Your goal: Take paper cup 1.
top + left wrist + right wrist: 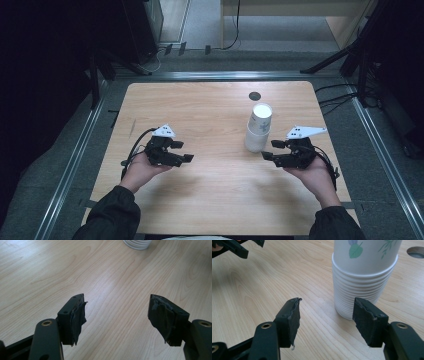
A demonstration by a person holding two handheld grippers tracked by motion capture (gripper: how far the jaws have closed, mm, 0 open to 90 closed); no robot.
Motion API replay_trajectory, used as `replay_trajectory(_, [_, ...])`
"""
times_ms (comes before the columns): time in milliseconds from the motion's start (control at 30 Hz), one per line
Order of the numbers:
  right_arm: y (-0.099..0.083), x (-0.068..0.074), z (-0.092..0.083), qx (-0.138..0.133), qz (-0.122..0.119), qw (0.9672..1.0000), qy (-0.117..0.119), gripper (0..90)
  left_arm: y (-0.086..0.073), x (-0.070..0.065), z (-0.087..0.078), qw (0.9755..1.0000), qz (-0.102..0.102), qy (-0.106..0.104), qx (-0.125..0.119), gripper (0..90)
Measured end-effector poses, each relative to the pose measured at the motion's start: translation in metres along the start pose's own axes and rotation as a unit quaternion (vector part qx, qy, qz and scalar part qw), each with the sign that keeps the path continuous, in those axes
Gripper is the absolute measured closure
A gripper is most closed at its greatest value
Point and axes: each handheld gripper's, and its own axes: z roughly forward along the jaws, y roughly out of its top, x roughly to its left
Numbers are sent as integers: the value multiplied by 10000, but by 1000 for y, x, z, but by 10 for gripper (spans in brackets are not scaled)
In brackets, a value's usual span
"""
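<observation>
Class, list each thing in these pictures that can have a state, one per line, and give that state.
Stack of paper cups: upside down, nested, standing upright on the table, untouched.
Left gripper: jaws apart, nothing between them, held above bare wood.
Right gripper: jaws apart, nothing between them, pointed toward the foot of the cups.
Table: hole near its far edge.

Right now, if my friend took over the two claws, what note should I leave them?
Left claw: jaws apart, holding nothing, hovering over bare table well to the left of the cups.
Right claw: jaws apart, holding nothing, pointed at the base of the cup stack, close but not touching.
Stack of paper cups: upside down, right of the table's centre; the top cup has leaf prints.
Done: no cup has been pulled off.
Left: probably grab the stack and lift off the top cup.
</observation>
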Motion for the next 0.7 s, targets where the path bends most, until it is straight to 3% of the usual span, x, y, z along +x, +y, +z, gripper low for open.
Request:
replay_trajectory(167, [9,-5,-4,79,-228,9997,-63,360,-1,-1,-3,10000,13,-73,-3,299])
replay_trajectory(267, [13,-7,-5,106,-213,9997,47,358,-2,-2,-5,9999,6,-140,-50,299])
replay_trajectory(400, [25,-9,-7,358,-496,9981,-109,353,-2,-3,-6,9998,5,-169,-69,299])
replay_trajectory(500, [38,-17,-16,183,-397,9990,11,350,-3,-4,-5,9998,56,-166,-23,299])
replay_trajectory(667, [50,-23,-23,115,-395,9991,63,339,-4,-6,-7,9998,104,-179,-17,298])
replay_trajectory(700, [54,-26,-26,62,-460,9989,-76,346,-4,-6,-7,9998,103,-180,-19,298])
